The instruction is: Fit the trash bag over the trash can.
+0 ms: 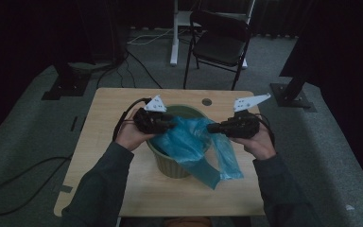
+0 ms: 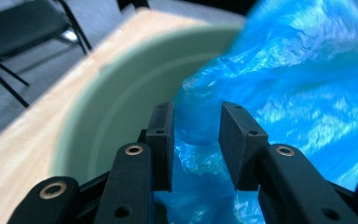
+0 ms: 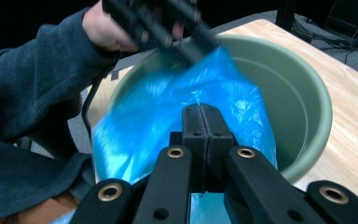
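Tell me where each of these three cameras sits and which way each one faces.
High view: above the person's side, looking forward and down on the table; forearms, both hands, left tool and right tool show.
Left gripper view: rides the left tool, looking along its parted jaws at the blue bag in the green bucket.
Right gripper view: rides the right tool, jaws shut on the bag, facing the person's other sleeve and hand.
All three share bag and bucket.
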